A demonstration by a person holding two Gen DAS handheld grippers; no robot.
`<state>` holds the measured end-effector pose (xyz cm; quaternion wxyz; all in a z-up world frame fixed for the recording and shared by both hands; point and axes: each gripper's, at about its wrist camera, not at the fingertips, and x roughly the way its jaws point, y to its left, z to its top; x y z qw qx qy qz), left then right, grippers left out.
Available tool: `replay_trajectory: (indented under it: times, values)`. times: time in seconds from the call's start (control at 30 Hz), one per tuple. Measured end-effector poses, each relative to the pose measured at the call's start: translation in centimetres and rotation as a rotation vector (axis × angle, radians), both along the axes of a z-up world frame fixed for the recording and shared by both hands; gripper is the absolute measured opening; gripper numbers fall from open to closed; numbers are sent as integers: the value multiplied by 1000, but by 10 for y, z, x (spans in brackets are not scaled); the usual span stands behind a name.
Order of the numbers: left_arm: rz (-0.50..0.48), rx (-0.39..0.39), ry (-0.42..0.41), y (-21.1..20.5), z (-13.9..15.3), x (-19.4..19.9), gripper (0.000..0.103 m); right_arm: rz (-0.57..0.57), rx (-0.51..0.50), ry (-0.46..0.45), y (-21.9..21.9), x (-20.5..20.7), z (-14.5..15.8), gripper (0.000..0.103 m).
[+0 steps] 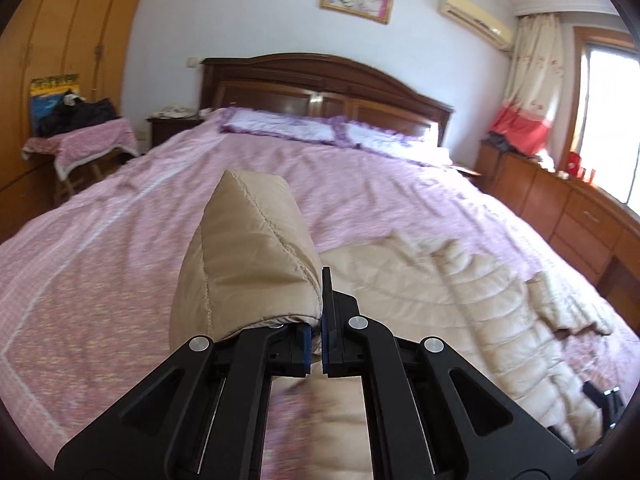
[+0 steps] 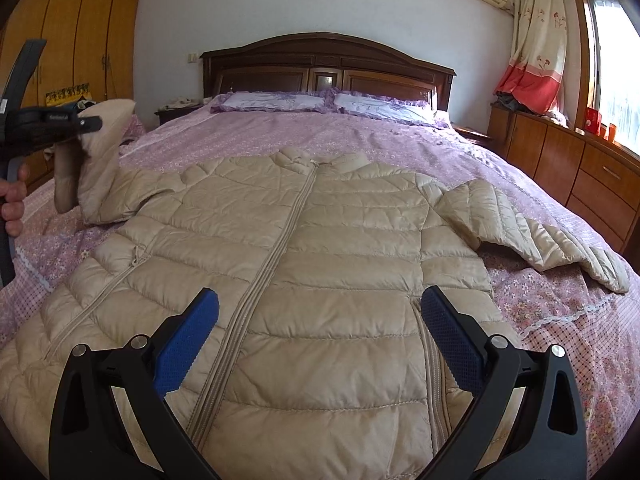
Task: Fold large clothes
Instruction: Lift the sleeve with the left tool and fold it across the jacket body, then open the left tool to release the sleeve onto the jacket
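Observation:
A beige quilted puffer jacket (image 2: 320, 248) lies front up on the pink bedspread, zipped, collar toward the headboard. Its right sleeve (image 2: 536, 232) is spread out to the side. My left gripper (image 1: 318, 340) is shut on the cuff of the left sleeve (image 1: 244, 248), which stands lifted above the bed. In the right wrist view the same left gripper (image 2: 86, 124) appears at the far left, held by a hand (image 2: 12, 200), with the sleeve (image 2: 100, 160) hanging from it. My right gripper (image 2: 320, 336) hovers open over the jacket's lower front, nothing between its blue pads (image 2: 188, 344).
The bed (image 2: 400, 140) has two purple-trimmed pillows (image 2: 272, 102) before a dark wooden headboard (image 2: 328, 64). Wooden drawers (image 2: 592, 176) line the right side under a window. A wardrobe (image 2: 80, 40) and a small covered table (image 1: 80, 140) with dark clothes stand at the left.

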<state>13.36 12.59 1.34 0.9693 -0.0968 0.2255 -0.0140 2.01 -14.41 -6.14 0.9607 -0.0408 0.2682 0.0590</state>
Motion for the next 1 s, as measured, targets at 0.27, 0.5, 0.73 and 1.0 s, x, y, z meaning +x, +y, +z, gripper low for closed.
replay_trajectory:
  times: [0.27,0.5,0.73,1.0]
  values:
    - [-128,79,51,-64,-22,11,3,-34,21,-10,-9,-2,0,98]
    - [-212,-1,129,-85,-45,20,3,-45,-14,-15,-1,1,-3,98]
    - [-289,-63,161,-111,-58,28,3,-53,-14,-16,-2,1,-4,98]
    - [-312,-89,229,-124,-87,41,3,-59,-8,-10,-3,1,-5,98]
